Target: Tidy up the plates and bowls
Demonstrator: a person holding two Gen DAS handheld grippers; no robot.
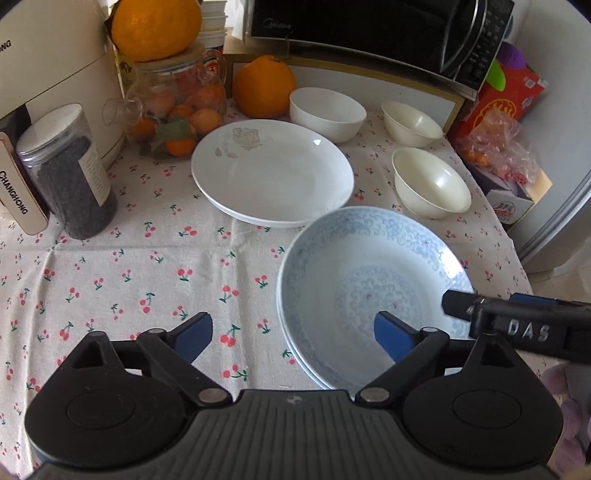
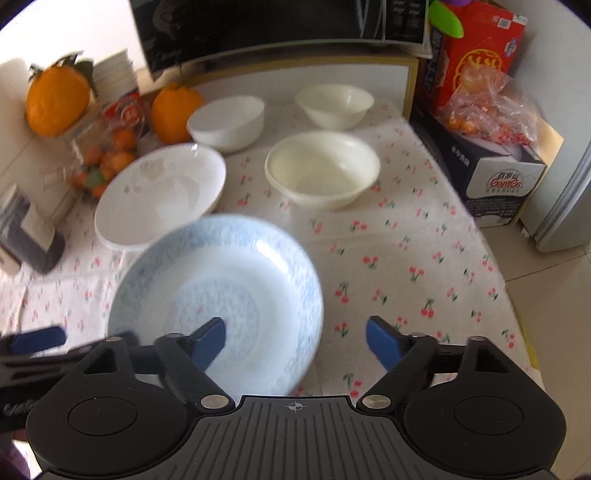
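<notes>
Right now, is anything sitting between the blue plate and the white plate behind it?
Nothing visible. The blue plate lies just in front of the white plate, their rims nearly meeting. The bowls stand off to the right, and both open grippers hover at the blue plate's near side.

"Midea" stands faintly on the dark door of the microwave [image 1: 369, 33] at the back. "CHANGHONG" runs in dark capitals down a slim white device [image 1: 18, 192] leaning at the left edge, and the letters "ONG" show on the cream appliance [image 1: 48, 55] behind it. Raised letters "DAS" stand on the black body of the right gripper [image 1: 524, 328] reaching in from the right. The dark blue and white box [image 2: 498, 188] bears a red "Ganten" logo with Chinese characters too small to read. The red box [image 2: 476, 48] carries a gold emblem and small code squares, unreadable. The label on the clear jar [image 1: 70, 173] of dark contents has print too fine to read.
</notes>
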